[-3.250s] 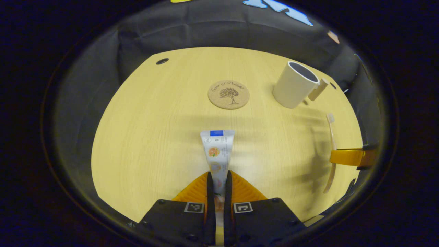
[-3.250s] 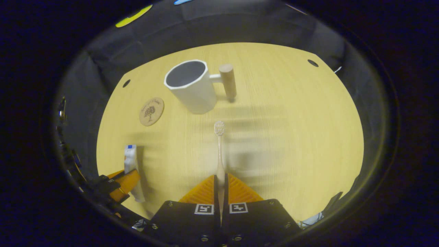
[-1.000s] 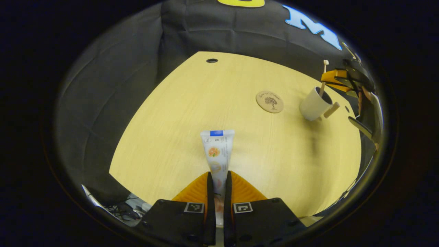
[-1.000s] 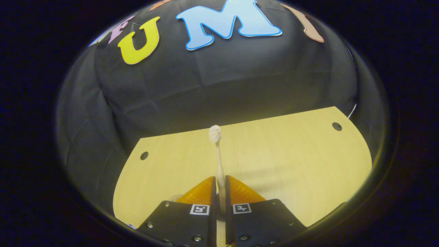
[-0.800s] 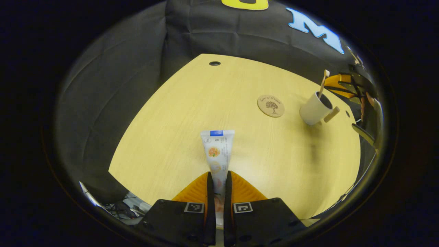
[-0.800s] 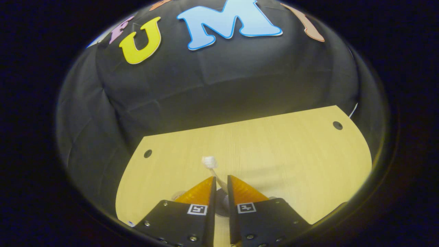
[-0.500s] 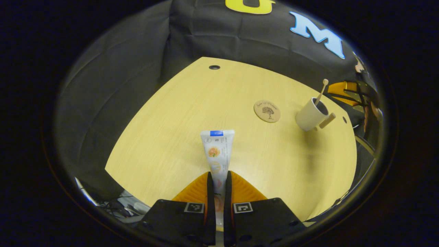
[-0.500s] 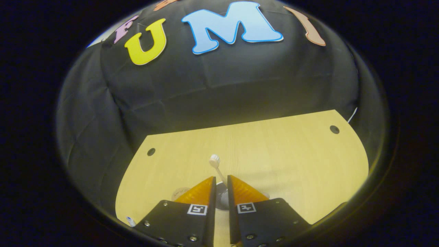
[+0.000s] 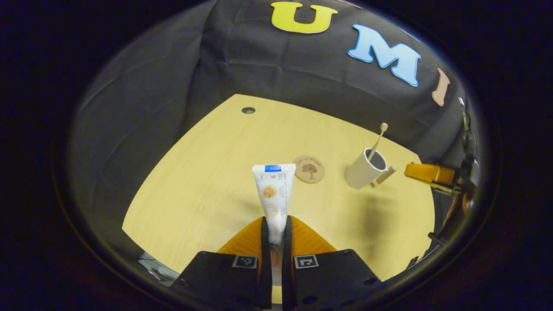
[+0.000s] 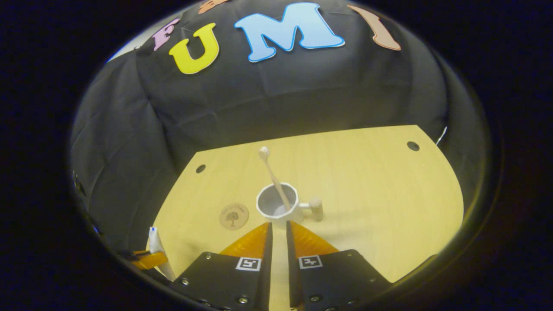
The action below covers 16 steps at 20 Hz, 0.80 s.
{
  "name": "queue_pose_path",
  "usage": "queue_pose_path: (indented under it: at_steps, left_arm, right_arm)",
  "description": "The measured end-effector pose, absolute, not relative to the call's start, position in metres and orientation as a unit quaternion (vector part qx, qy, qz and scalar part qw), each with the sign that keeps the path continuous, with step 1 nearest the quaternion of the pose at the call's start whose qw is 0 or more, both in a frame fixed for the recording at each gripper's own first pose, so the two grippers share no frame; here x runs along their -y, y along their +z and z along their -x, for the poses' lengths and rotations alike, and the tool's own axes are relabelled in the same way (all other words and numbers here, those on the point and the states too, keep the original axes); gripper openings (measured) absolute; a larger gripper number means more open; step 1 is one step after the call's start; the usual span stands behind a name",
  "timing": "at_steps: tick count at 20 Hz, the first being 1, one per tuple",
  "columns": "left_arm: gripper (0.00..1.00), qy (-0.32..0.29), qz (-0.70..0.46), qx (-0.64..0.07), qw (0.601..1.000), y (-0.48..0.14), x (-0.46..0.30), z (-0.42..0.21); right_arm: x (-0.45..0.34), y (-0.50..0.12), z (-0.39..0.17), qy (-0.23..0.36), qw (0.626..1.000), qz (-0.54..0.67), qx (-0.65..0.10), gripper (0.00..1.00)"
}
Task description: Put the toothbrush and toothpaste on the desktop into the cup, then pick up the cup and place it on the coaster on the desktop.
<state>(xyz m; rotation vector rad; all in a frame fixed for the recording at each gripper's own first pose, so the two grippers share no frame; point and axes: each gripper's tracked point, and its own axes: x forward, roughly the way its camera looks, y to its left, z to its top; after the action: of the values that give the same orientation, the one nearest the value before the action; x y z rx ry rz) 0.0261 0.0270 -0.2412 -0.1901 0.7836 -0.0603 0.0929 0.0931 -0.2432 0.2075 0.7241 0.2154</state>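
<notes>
On desktop (image 10: 367, 181): one cup (image 10: 276, 206), one coaster (image 10: 233, 216).

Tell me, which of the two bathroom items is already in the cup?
The pale toothbrush leans inside the white cup; the white toothpaste tube is gripped between fingers.

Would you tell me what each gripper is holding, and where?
Left gripper pinches the toothpaste near its lower end; right gripper holds nothing.

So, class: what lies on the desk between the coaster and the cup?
Nothing: in the right gripper view, bare desk separates the coaster from the cup.
</notes>
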Motion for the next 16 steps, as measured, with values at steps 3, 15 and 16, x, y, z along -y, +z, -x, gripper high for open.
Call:
queue_pose_path:
  at_steps: [3, 15, 16]
  left_arm:
    - [0.16, -0.054, 0.082, -0.369, 0.924, -0.230, -0.002, -0.052]
    - [0.16, -0.170, 0.100, -0.310, 0.930, -0.188, 0.141, -0.163]
    - [0.16, -0.174, 0.104, -0.308, 0.930, -0.187, 0.149, -0.170]
  right_arm:
    - [-0.074, -0.258, -0.058, 0.094, 0.916, -0.116, -0.372, 0.17]
    - [0.025, -0.293, 0.007, 0.002, 0.894, -0.170, -0.414, 0.17]
    - [0.031, -0.294, 0.008, -0.004, 0.893, -0.173, -0.415, 0.17]
